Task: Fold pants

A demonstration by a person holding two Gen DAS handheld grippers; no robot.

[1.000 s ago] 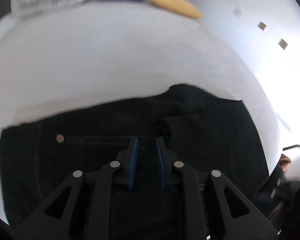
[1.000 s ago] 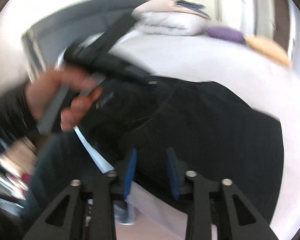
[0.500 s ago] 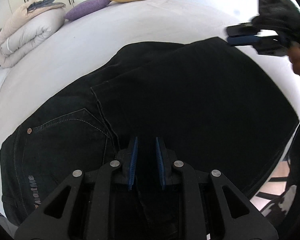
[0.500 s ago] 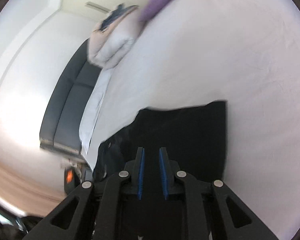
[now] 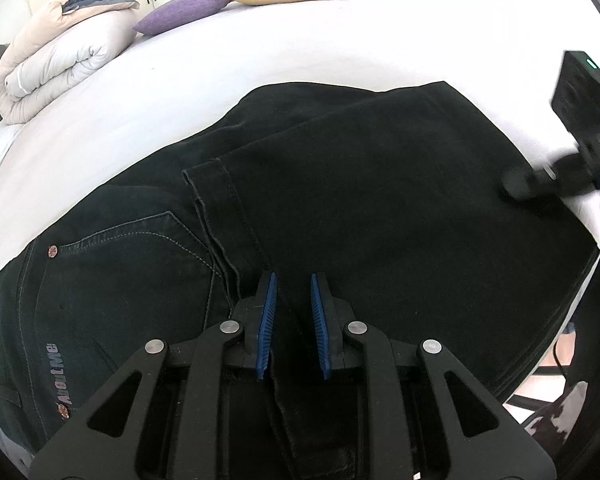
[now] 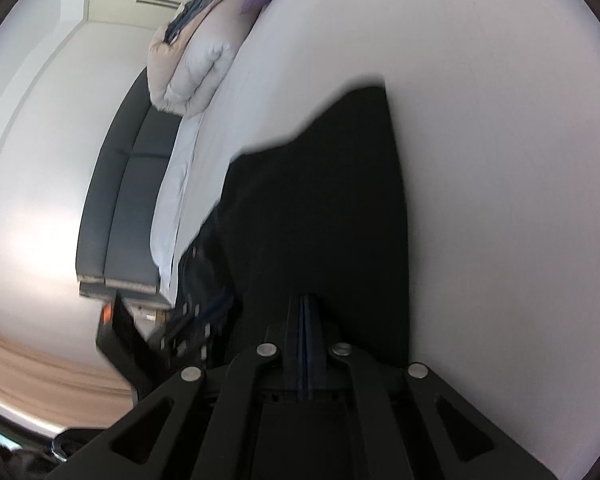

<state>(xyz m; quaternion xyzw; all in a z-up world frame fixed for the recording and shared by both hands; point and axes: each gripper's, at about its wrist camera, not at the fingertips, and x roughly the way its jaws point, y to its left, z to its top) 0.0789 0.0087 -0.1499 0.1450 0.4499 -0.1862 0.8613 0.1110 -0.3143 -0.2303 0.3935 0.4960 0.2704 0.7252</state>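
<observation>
Pants (image 5: 340, 208) folded on a white bed (image 5: 260, 48), both grippers at the cloth.

Compared with a second ago, the left wrist view has swung to show the whole garment, which then filled only the lower frame; since half a second ago it has barely changed. The right gripper (image 5: 540, 184) has dropped from upper right to the pants' right edge, and its blue pads, apart a second ago, now meet with dark cloth at them; whether cloth is pinched cannot be told. Left gripper (image 5: 292, 320) fingers stand narrow, pressed on a fold of pants. The pants' long axis runs lower left to right, waistband and pocket (image 5: 132, 256) at lower left, a hemmed leg end doubled back over the middle. Pillows (image 5: 236, 0) and duvet (image 5: 56, 56) lie upper left.
</observation>
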